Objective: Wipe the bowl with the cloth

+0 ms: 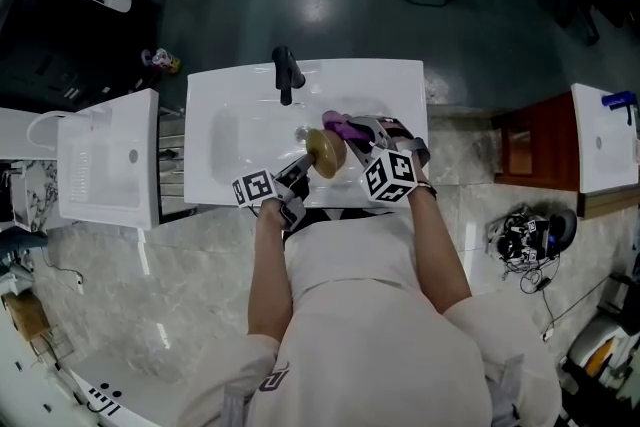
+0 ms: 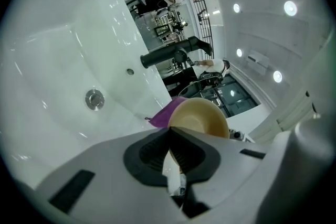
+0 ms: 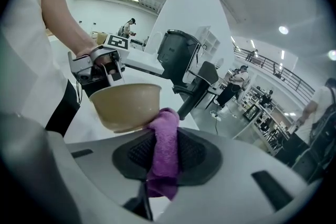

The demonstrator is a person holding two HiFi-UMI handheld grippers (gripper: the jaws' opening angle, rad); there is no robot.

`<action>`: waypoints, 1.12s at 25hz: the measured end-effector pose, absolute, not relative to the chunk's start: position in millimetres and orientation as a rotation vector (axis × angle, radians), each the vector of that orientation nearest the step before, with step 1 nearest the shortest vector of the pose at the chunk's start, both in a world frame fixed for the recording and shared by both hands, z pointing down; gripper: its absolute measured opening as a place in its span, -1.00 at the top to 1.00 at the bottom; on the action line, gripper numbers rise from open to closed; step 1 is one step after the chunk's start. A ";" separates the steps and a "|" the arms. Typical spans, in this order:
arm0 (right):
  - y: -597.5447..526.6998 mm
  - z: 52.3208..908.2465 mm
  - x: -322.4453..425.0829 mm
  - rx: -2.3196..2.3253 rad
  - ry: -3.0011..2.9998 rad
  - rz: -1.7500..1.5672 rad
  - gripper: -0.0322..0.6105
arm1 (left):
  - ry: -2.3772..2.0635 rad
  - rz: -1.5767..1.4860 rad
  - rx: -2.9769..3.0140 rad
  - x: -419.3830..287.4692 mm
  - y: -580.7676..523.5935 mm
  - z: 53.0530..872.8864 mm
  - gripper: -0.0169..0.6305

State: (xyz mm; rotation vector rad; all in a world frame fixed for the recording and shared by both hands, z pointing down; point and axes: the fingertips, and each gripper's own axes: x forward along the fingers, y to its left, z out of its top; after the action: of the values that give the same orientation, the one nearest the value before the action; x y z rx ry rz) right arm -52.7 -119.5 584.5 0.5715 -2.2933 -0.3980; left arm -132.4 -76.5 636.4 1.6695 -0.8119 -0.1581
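A person stands at a glossy white rectangular sink [image 1: 215, 85] and holds a gripper in each hand over the basin, probably so that any drips fall inside it. The left gripper [image 1: 298, 172] has its jaws pressed together on the rim of a tan round bowl [image 1: 325, 152]. Its ribbed black pads [image 2: 152, 152] pinch the thin wall, so the bowl hangs in the air above the basin, presented to the other hand.

The right gripper [image 3: 165, 134] is clamped on a folded purple fuzzy cloth [image 3: 165, 149]. A soft tuft pokes out past the jaw tips and meets the bowl's outer wall low down, near the base. Whether it presses firmly or only brushes the wall is hard to tell. Held like this, one gripper steadies the bowl while the other is free to rub.

The bowl looks smooth and matte, with a plain curved side and an even rim. The cloth is plush and bunched. In the basin a small round metal drain [image 2: 94, 98] shines, and a matte black tap [image 1: 286, 75] stands at the far edge.
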 end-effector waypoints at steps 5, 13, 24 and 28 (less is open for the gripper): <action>-121.8 580.2 -51.8 0.584 -2.290 -0.410 0.62 | -0.840 -0.088 1.644 -133.3 -69.1 647.8 0.92; -111.2 583.8 -60.4 0.504 -2.317 -0.394 0.62 | -0.985 -0.064 1.628 -147.7 -77.5 652.0 0.92; -88.9 597.7 -78.9 0.329 -2.344 -0.334 0.62 | -1.235 -0.138 1.543 -187.9 -90.7 647.8 0.92; -72.0 605.0 -86.3 0.228 -2.373 -0.261 0.62 | -1.305 -0.145 1.528 -198.0 -88.8 646.7 0.92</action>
State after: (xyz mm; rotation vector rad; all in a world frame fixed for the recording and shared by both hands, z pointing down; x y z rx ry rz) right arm -86.3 -72.0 605.0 0.2282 -2.3725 -0.2612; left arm -198.0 -88.8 646.7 1.5284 -1.3045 -0.1451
